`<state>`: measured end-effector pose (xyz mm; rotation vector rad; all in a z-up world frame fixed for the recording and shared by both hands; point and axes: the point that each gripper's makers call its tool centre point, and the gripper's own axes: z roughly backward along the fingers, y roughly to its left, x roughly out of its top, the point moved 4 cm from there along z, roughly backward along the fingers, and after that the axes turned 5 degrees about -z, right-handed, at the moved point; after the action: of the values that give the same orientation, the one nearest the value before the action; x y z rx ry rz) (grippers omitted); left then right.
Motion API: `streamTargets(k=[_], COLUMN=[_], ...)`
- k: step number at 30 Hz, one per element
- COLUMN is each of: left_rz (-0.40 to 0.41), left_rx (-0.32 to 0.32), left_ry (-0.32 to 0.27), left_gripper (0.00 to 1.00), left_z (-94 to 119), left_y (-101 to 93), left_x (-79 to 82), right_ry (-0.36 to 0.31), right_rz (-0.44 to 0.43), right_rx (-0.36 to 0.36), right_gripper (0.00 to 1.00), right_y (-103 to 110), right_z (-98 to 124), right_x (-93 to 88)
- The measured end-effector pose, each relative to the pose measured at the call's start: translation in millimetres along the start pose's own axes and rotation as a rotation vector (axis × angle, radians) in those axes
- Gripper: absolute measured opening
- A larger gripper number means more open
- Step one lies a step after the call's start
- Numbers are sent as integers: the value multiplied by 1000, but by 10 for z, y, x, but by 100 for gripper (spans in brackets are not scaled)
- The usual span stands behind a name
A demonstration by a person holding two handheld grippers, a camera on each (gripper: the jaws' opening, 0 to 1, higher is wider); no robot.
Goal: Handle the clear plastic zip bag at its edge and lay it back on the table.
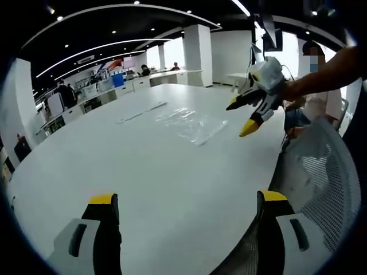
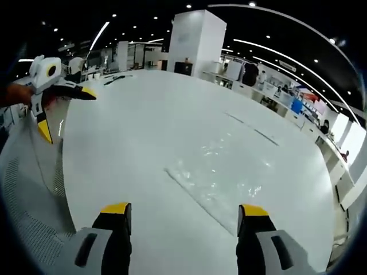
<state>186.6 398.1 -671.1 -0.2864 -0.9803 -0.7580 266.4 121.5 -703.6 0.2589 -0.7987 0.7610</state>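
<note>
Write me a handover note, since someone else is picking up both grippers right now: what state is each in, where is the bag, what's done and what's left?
Left gripper: open, holding nothing, above the near part of the white table.
Right gripper: open, holding nothing, hovering just short of the bag; it also shows in the left gripper view.
Clear plastic zip bag: lying flat on the table, ungripped; its near edge runs just ahead of the right gripper.
A mesh chair back stands at the table edge.
Done: I cannot tell whether the bag was already handled.
Left: if not, grip its edge, lift, lay it back.
</note>
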Motion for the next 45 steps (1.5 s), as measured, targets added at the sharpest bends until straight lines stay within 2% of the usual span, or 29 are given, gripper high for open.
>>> streamTargets(k=[4, 12, 17, 24, 28, 36, 45], left_rz=[8, 11, 17, 26, 21, 14, 11], left_rx=[3, 6, 3, 0, 0, -4, -1], left_ry=[-8, -2, 13, 19, 25, 30, 40], left_gripper=[99, 99, 99, 99, 99, 99, 99], left_z=[-3, 0, 0, 0, 3, 11, 30], left_y=[12, 40, 33, 42, 58, 46, 60], left_x=[9, -13, -41, -62, -72, -52, -66], right_ry=[27, 50, 64, 101, 119, 156, 171], right_rz=[-9, -20, -16, -27, -64, -68, -121], right_rx=[-3, 2, 8, 25, 35, 40, 74], right_gripper=[69, 69, 68, 65, 58, 50, 40], right_y=[-54, -150, -136, -198, -224, -269, -213], right_z=[-44, -133, -163, -233, -276, -327, -397], right_x=[-34, -60, -39, -97, -145, -229, -206])
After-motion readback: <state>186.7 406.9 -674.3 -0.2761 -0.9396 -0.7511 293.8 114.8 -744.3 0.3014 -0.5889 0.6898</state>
